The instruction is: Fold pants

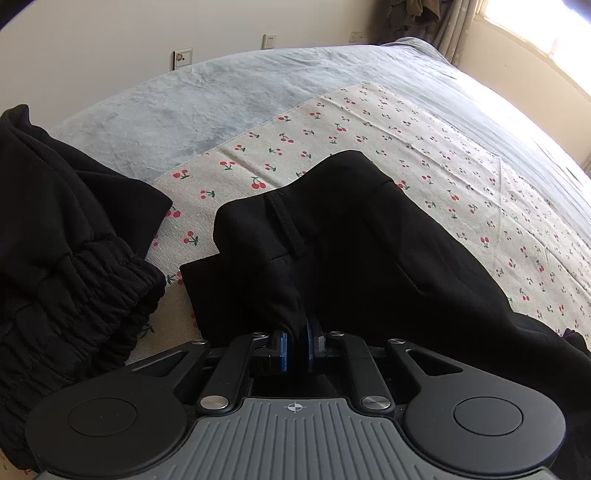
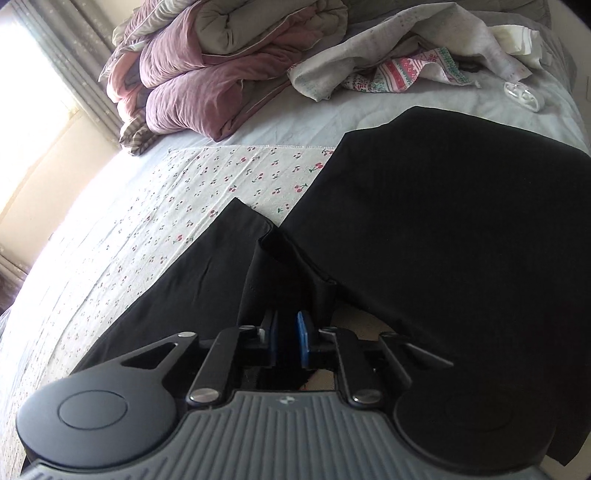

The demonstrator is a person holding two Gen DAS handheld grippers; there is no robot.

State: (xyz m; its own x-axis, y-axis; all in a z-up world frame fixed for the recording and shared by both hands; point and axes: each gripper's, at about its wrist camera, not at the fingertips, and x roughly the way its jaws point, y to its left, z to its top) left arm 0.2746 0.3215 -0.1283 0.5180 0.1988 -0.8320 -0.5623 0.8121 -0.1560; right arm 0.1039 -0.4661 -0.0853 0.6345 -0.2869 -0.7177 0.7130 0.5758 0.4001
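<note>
Black pants (image 1: 351,236) lie on a cherry-print cloth (image 1: 424,140) on the bed. My left gripper (image 1: 295,345) is shut on a pinch of the pants' waistband, just below a belt loop (image 1: 284,225). In the right wrist view the pants (image 2: 461,221) spread to the right, with a leg end (image 2: 221,251) lying toward the left. My right gripper (image 2: 286,338) has black fabric of the leg end between its blue pads (image 2: 303,339) and is shut on it.
A second black garment with an elastic waistband (image 1: 66,266) lies at the left. A rolled pink and grey quilt (image 2: 207,70), crumpled pale cloths (image 2: 388,62) and a small clear plastic item (image 2: 522,95) lie at the bed's far end. A bright window (image 1: 546,26) is beyond the bed.
</note>
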